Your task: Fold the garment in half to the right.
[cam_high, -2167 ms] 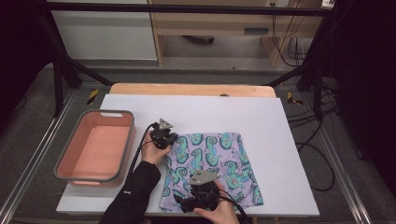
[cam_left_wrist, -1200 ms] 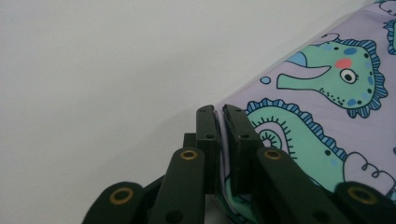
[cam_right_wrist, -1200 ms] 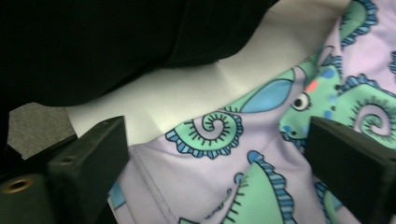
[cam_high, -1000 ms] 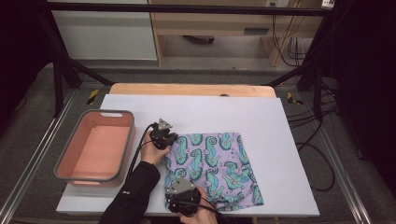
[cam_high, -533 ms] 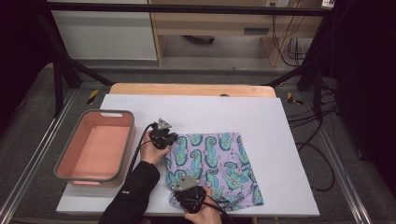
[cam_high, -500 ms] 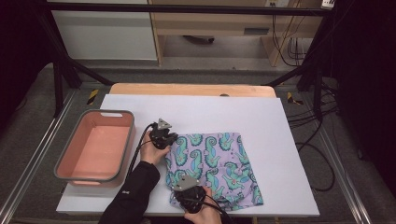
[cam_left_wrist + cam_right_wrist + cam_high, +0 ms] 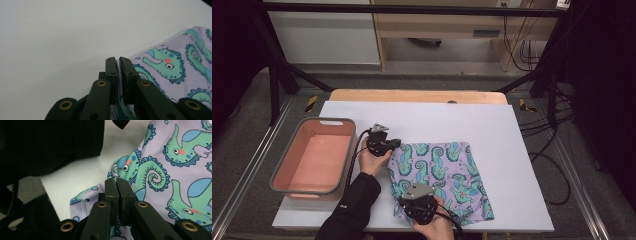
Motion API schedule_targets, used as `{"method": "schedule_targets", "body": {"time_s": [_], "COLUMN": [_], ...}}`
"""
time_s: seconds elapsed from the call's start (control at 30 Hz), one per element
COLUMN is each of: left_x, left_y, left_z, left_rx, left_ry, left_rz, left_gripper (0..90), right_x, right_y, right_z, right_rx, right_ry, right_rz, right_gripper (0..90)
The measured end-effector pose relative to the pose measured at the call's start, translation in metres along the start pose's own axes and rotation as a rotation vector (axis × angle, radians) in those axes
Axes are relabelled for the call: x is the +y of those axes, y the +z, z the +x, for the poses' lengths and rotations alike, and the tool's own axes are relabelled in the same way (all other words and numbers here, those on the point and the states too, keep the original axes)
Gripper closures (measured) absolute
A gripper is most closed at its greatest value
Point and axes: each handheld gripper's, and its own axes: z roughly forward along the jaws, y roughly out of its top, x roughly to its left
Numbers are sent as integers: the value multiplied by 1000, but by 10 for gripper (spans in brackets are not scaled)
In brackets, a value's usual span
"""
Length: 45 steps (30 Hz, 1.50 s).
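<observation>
A lilac cloth (image 7: 452, 172) printed with green seahorses lies on the white table top (image 7: 437, 117). My left gripper (image 7: 396, 146) is at its far left corner. In the left gripper view the left gripper (image 7: 117, 60) is shut, with the edge of the cloth (image 7: 170, 67) pinched between its pads. My right gripper (image 7: 406, 195) is at the near left corner. In the right gripper view the right gripper (image 7: 116, 181) is shut on a raised fold of the cloth (image 7: 160, 170), and a dark sleeve (image 7: 62, 142) is at upper left.
A pink tub (image 7: 277, 172) with a grey rim stands at the table's left side, beside the left forearm (image 7: 354, 200). A wooden board edge (image 7: 417, 95) runs along the back. Cables (image 7: 557, 170) hang off the right side.
The right gripper moved left to the cloth's near left corner, then drew slightly up and right, with the corner gathered in its jaws. The left gripper stayed at the far corner.
</observation>
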Motion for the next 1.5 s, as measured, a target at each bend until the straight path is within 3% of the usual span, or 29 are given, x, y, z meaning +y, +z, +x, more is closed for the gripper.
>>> {"method": "schedule_targets", "body": {"time_s": [0.3, 0.53, 0.87, 1.13, 1.5], "left_x": [11, 13, 22, 26, 33], "left_y": [-7, -11, -23, -32, -64], "left_z": [-4, -5, -6, -1, 15], "left_rx": [-1, -1, 0, 32, 112], "left_ry": [18, 25, 26, 33, 13], "left_rz": [10, 17, 13, 25, 83], "left_gripper": [857, 860, 867, 871, 871], "right_x": [8, 8, 13, 24, 43], "right_y": [-16, -16, -20, -20, -16], "right_z": [-4, -4, -2, 4, 20], "right_rx": [12, 24, 43, 68, 113], "right_ry": [7, -3, -4, -16, -43], "right_rz": [-37, -31, -65, -95, -138], "right_gripper": [881, 882, 881, 882, 882]}}
